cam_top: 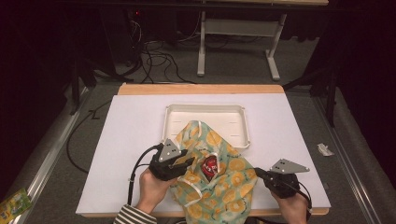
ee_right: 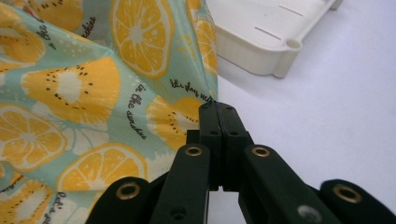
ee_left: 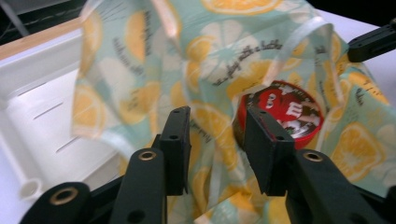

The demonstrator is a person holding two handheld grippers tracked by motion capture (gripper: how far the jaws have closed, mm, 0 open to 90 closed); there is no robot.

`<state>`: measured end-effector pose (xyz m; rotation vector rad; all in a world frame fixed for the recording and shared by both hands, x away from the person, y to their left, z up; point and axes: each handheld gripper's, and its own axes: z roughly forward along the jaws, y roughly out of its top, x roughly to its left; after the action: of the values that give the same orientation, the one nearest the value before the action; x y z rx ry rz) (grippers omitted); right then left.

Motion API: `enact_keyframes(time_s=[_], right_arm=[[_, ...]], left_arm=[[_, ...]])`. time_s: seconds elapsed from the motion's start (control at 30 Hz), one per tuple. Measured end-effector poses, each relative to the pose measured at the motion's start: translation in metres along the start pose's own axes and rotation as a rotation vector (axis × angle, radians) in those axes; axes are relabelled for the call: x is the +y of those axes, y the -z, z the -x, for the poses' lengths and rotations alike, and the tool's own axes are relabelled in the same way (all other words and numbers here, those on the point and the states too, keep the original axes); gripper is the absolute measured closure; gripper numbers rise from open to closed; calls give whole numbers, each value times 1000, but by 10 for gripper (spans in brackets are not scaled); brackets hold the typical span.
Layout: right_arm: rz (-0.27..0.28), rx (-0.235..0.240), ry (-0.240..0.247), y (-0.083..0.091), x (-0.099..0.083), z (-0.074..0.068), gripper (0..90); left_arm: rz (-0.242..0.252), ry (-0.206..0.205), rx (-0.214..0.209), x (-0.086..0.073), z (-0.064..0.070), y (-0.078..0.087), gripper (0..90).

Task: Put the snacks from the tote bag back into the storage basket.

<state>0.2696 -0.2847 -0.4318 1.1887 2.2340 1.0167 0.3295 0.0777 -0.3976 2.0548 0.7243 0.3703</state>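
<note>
On the table's white mat (cam_top: 135, 135) everything sat toward the near half; the mat covered most of the wooden table (cam_top: 201, 88), whose bare edge showed along the far side; largest of the things on it was the fruit-print cloth bag (cam_top: 219, 182), pale green with orange and lemon slices, which spread from the near edge of the mat up to the white tray (cam_top: 205, 112) and draped over that tray's near rim; the tray itself lay just beyond the middle of the mat, shallow and slotted along its floor; in the left gripper view the bag's fabric rose in a loose fold before the jaws, with the tray (ee_left: 42, 93) at the left; the right gripper (cam_top: 258, 174) came in from the near right corner, held in the person's right hand (cam_top: 292, 205), and its jaws were pressed together on the bag's right edge, the cloth (ee_right: 93, 93) pinched at the tips while the bare mat lay to the other side; the left gripper (cam_top: 189, 162), held in the left hand (cam_top: 152, 186), reached over the bag's left part with its jaws standing apart, nothing between them but fabric behind; smallest was the round red tin (cam_top: 210, 166), apparently sitting in the bag's mouth, its lid (ee_left: 285, 112) printed with white lettering; it lay just beside the left gripper's right-hand jaw, though contact could not be told
</note>
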Motion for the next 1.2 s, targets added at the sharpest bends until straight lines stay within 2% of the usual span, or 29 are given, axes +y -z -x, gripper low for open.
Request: enact_keyframes(time_s=[0.13,0.2,0.23,0.33,0.43,0.6,0.73,0.87,1.03,1.13,1.2], right_arm=[[-12,-9,-5,-3,-3,4,900],[-16,-10,-8,-3,-3,4,900],[-25,-18,-8,-6,-5,5,900],[-35,-20,-7,-9,-6,6,900],[-44,-23,-10,-12,-7,6,900],[-58,-34,-13,-14,-8,9,900],[-67,-37,-24,-17,-10,12,900],[-74,-35,-29,-20,-11,13,900],[-73,-30,-25,-21,-10,12,900],[-64,-22,-16,-20,-8,11,900],[-49,-24,-16,-19,-7,10,868]], left_arm=[[-8,2,65,-7,-3,1,546],[-16,1,78,-9,-3,2,521],[-24,5,98,-12,-5,2,506],[-45,28,150,-20,-11,0,484],[-61,67,158,-27,-18,-2,467],[-89,122,126,-36,-25,-9,461],[-104,139,109,-39,-28,-12,492],[-127,109,91,-43,-28,-18,641],[-121,86,56,-43,-25,-18,858],[-116,88,45,-43,-26,-17,894],[-99,88,28,-43,-25,-15,896]])
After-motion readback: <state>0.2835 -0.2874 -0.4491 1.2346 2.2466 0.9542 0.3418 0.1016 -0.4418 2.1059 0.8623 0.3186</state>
